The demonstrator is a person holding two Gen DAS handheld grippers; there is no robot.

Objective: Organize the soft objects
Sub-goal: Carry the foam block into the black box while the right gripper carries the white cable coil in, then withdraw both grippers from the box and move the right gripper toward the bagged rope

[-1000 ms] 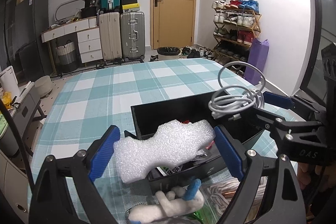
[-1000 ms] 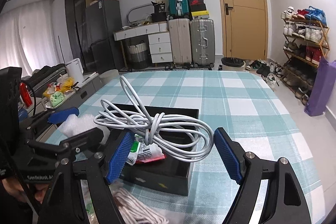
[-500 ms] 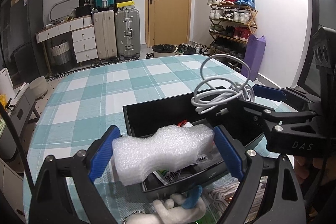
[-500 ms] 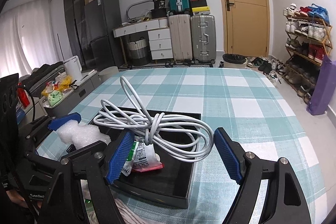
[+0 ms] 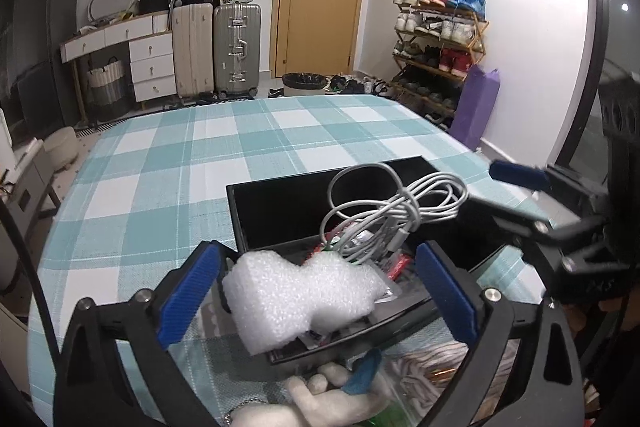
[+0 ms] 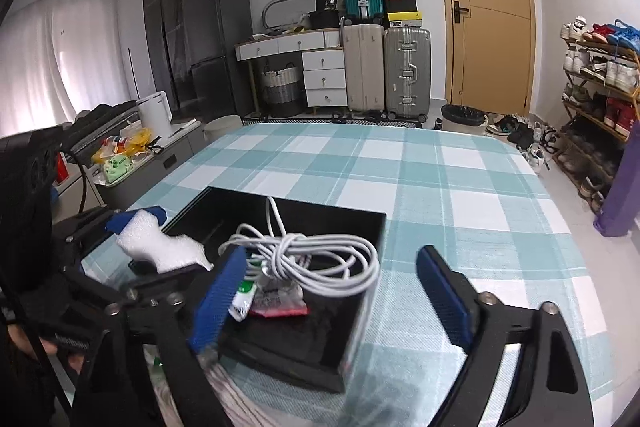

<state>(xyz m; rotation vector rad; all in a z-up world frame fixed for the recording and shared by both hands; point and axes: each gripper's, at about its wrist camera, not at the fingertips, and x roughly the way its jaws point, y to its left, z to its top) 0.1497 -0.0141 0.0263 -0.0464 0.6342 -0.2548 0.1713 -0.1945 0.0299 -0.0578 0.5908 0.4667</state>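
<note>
A white foam piece point(image 5: 300, 295) lies across the near rim of the black box point(image 5: 280, 203). It sits between the blue pads of my left gripper point(image 5: 316, 293), whose jaws are opening. A gap shows at the foam's right end, so nothing presses on it. A coiled white cable point(image 6: 304, 255) rests inside the black box point(image 6: 360, 327) on some packets. My right gripper point(image 6: 332, 299) hangs over it with jaws opening, and the right pad stands well clear of the coil. In the right wrist view the foam point(image 6: 160, 243) shows at the left.
Red and green packets point(image 6: 276, 301) lie in the box under the cable. A white plush toy point(image 5: 332, 395) and a clear bag of cord point(image 5: 432, 371) lie close in front of the box. The teal checked tablecloth point(image 5: 180, 187) stretches beyond it.
Both pairs of jaws have widened. The cable has dropped out of the right gripper into the box. The foam has sunk onto the box's near rim.
</note>
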